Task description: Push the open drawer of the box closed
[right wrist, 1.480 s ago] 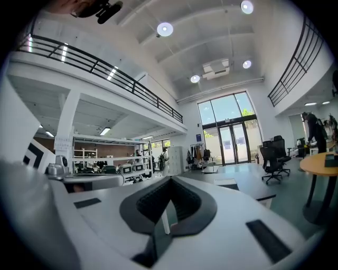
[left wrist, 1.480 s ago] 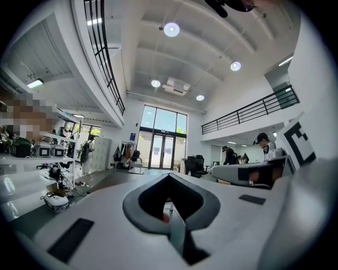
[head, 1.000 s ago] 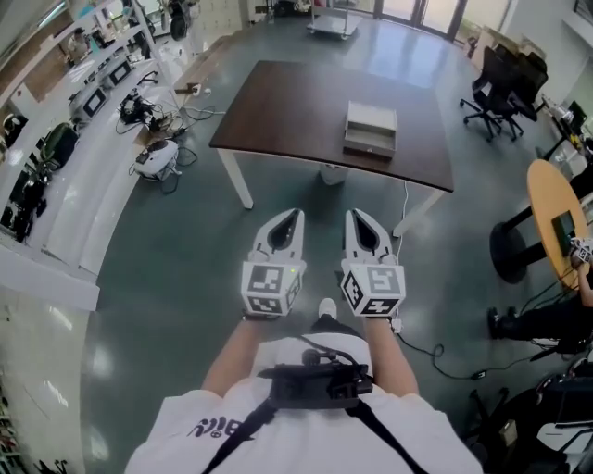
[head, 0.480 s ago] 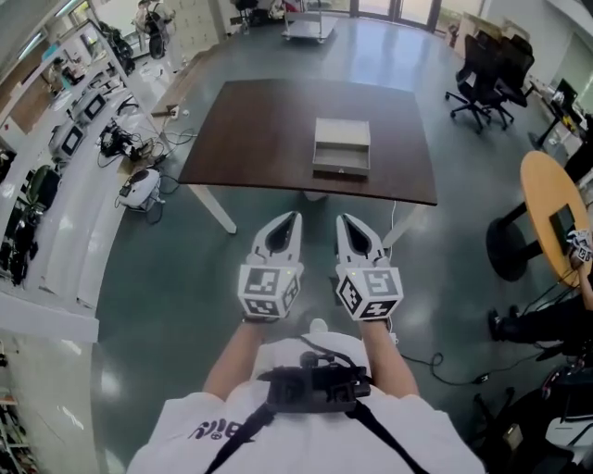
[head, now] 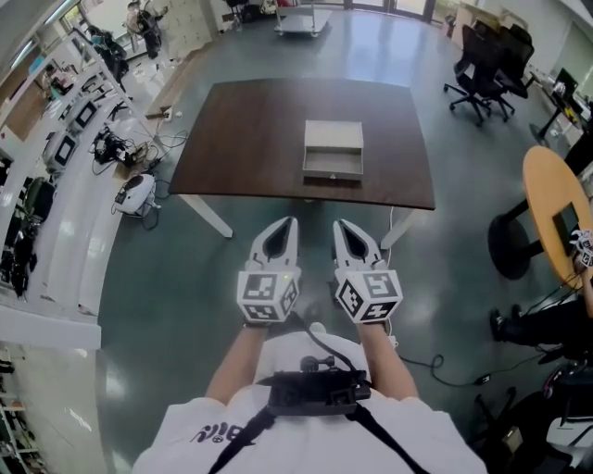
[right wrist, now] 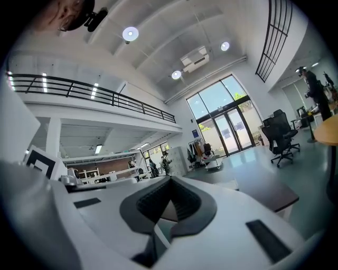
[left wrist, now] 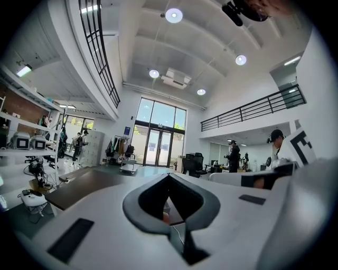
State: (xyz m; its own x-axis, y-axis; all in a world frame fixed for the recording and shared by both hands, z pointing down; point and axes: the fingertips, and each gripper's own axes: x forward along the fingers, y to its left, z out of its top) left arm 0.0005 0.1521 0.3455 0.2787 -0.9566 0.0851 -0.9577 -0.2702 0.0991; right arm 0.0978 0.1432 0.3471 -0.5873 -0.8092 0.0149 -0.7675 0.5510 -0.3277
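A pale grey box [head: 334, 135] stands near the front edge of a dark brown table [head: 250, 120] in the head view. Its drawer [head: 332, 166] is pulled out toward me. I hold both grippers side by side in front of my chest, over the floor and short of the table. My left gripper [head: 288, 223] has its jaws closed to a point with nothing in them. Just beside it, my right gripper [head: 341, 225] is shut too and empty. The left gripper view shows the left gripper [left wrist: 169, 177] with the tabletop [left wrist: 90, 184] behind it. The right gripper [right wrist: 170, 180] fills the right gripper view.
Black office chairs [head: 484, 61] stand at the back right. A round wooden table [head: 554, 208] and a seated person are at the right edge. Benches [head: 65, 139] with equipment line the left. Cables [head: 435, 356] lie on the floor. A cart [head: 298, 17] stands behind the table.
I have walked closer to the table, so it and the box sit lower and more central in the head view. Both grippers stay shut, side by side.
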